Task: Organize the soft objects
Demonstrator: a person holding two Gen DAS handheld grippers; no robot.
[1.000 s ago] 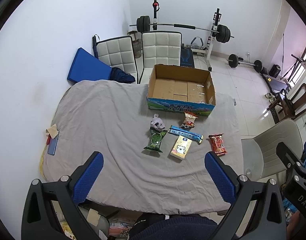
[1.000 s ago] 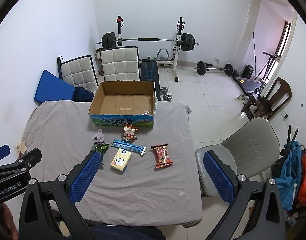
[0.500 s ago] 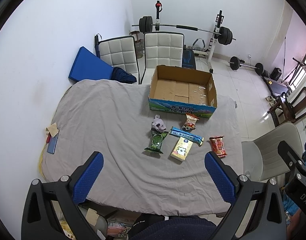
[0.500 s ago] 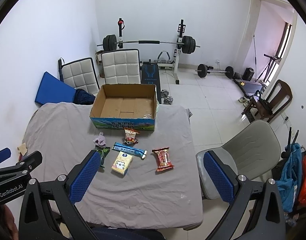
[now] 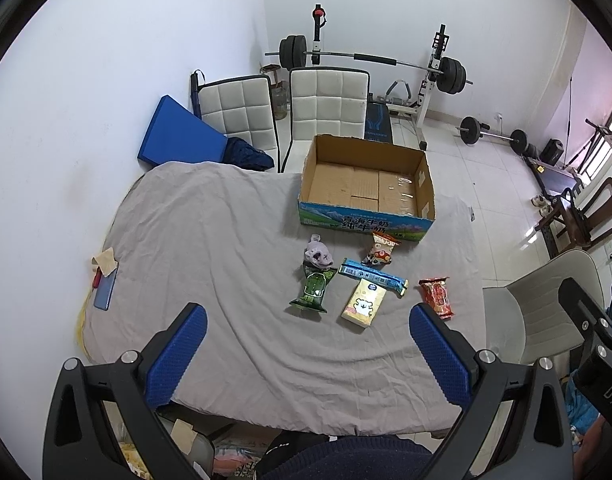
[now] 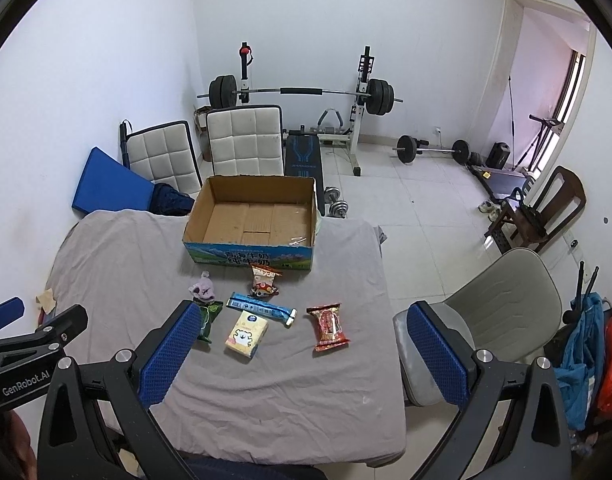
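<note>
Soft packets and a small plush toy (image 5: 317,253) lie in a loose cluster on the grey-covered surface (image 5: 210,240), just in front of an open cardboard box (image 5: 365,184) that holds nothing visible. Both pairs of tongs hang above the near edge, wide apart and holding nothing: the left tongs (image 5: 307,354) and the right tongs (image 6: 302,350). Seen from the left side, the green packet (image 5: 311,290) and the yellow tissue pack (image 5: 365,302) lie straight ahead between the fingers, with their long axes running roughly away from the holder toward the box. The long blue bar (image 5: 373,277) lies crosswise behind them. The red packet (image 6: 329,326) sits off to the right, apart from the rest, and looks nearer the right tongs; the plush toy and green packet fall to the left tongs. My guess is each side starts with its nearest item.
</note>
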